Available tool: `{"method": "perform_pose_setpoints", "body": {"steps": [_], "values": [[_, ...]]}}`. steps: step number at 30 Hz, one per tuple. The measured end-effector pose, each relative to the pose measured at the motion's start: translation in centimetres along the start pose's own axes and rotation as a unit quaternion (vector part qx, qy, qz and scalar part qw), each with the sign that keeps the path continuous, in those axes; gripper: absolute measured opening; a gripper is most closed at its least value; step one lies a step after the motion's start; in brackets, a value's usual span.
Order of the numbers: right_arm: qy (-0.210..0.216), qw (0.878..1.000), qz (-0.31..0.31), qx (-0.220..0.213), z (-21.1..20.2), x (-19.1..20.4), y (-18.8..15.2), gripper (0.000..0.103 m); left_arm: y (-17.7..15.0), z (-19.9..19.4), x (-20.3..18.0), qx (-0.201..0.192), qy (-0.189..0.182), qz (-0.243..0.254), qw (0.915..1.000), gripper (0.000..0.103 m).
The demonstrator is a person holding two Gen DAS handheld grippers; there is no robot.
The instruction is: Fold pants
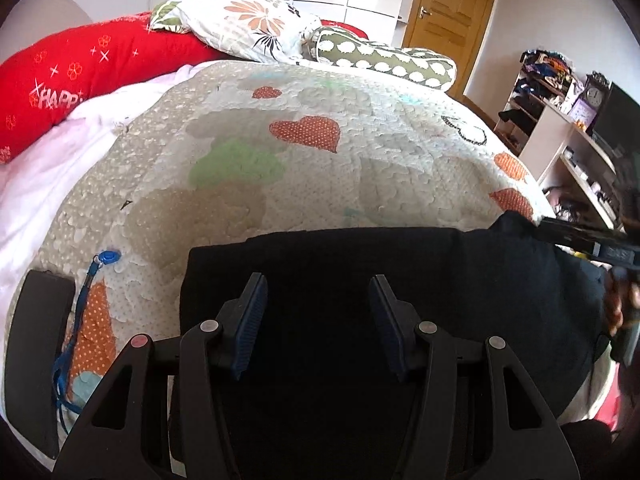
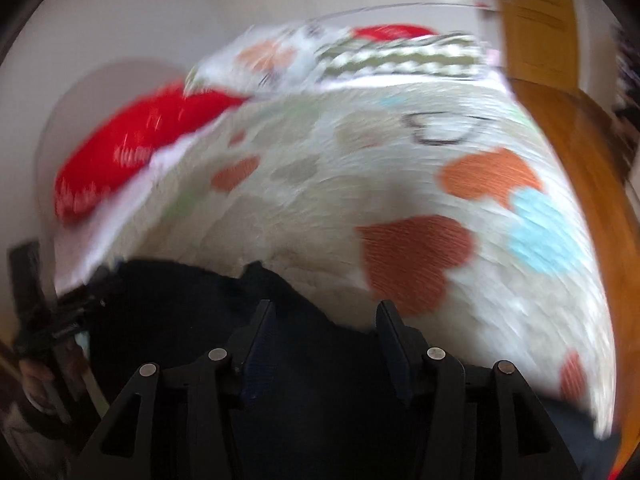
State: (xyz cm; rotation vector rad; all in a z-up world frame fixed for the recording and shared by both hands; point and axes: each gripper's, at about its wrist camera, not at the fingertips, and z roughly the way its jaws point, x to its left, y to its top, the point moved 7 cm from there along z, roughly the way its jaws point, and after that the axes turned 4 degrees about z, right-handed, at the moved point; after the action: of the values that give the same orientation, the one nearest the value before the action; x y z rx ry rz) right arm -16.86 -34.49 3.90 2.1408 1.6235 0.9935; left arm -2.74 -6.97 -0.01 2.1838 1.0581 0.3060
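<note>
The pants were plain black. The quilt was cream, scattered with orange dotted hearts and green, beige and pale blue patches. One bolster pillow was red with white lettering and flowers; another pillow was white with orange flowers; a third cushion was olive with white scalloped spots. The lanyard was blue.

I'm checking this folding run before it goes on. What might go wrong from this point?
1. The right wrist view is smeared by motion; a quick sweep of the right gripper might drag the dark pants out of shape.
2. Both grippers are open, the left gripper too, so the fabric is unheld and may slip.
3. The blue lanyard beside the pants could snag.
</note>
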Motion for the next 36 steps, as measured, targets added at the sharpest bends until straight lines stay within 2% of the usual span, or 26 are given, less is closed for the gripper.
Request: {"method": "perform_pose_setpoints", "body": {"steps": [2, 3, 4, 6, 7, 10, 12, 14, 17, 20, 23, 25, 26, 33, 36], "values": [[0.025, 0.999, -0.02, 0.024, 2.4, 1.6, 0.0, 0.051, -0.2, 0.2, -0.1, -0.002, 0.006, 0.009, 0.9999, 0.053], [0.032, 0.999, -0.031, 0.029, 3.1, 2.0, -0.2, 0.044, -0.3, 0.2, -0.1, -0.003, 0.006, 0.011, 0.9999, 0.053], [0.026, 0.998, -0.048, 0.029, 3.8, 2.5, -0.5, 0.027, -0.3, 0.2, 0.0, -0.003, 0.004, 0.01, 0.9999, 0.053], [0.0, 0.998, -0.06, 0.012, 3.9, 2.1, -0.4, 0.016, -0.2, 0.1, 0.3, -0.006, -0.009, 0.002, 0.9999, 0.053], [-0.003, 0.999, -0.041, -0.006, 3.5, 1.4, 0.0, 0.008, -0.2, 0.1, 0.5, -0.008, -0.015, -0.005, 0.9998, 0.053], [-0.062, 0.997, 0.007, -0.038, 3.5, -1.8, 0.6, 0.002, -0.6, 0.8, 1.2, -0.014, -0.027, -0.031, 0.9991, 0.053], [-0.046, 0.998, 0.028, -0.009, 5.1, -2.6, 0.1, 0.002, -0.7, 1.0, 1.3, -0.022, -0.024, -0.034, 0.9989, 0.053], [-0.042, 0.998, 0.033, -0.022, 4.1, -2.6, 0.4, 0.002, -0.6, 0.7, 1.0, -0.019, -0.02, -0.029, 0.9992, 0.053], [-0.066, 0.996, 0.039, -0.047, 1.2, -2.8, 1.0, 0.003, -0.6, 0.5, 0.9, -0.008, -0.013, -0.031, 0.9994, 0.053], [-0.046, 0.997, 0.023, -0.061, -2.0, -1.4, 0.3, 0.005, -0.5, -0.5, 0.5, -0.011, -0.003, -0.031, 0.9995, 0.053], [-0.039, 0.998, 0.002, -0.055, -3.3, 0.2, -0.9, 0.018, -0.6, -1.5, -0.2, -0.012, 0.004, -0.031, 0.9994, 0.053], [-0.032, 0.998, 0.001, -0.051, -3.4, 0.9, -1.9, 0.038, -0.7, -1.9, -0.7, -0.011, 0.004, -0.029, 0.9995, 0.053], [-0.024, 0.998, 0.004, -0.049, -3.6, 1.2, -2.6, 0.039, -0.8, -2.2, -1.1, -0.013, 0.007, -0.025, 0.9996, 0.053], [-0.017, 0.999, 0.002, -0.032, -3.1, 2.4, -6.1, 0.039, -1.3, -3.1, -3.2, -0.016, -0.004, -0.019, 0.9997, 0.053], [-0.029, 0.999, 0.004, -0.027, -2.4, 2.6, -6.8, 0.039, -1.8, -2.8, -4.1, -0.011, -0.011, -0.02, 0.9997, 0.053]]}}
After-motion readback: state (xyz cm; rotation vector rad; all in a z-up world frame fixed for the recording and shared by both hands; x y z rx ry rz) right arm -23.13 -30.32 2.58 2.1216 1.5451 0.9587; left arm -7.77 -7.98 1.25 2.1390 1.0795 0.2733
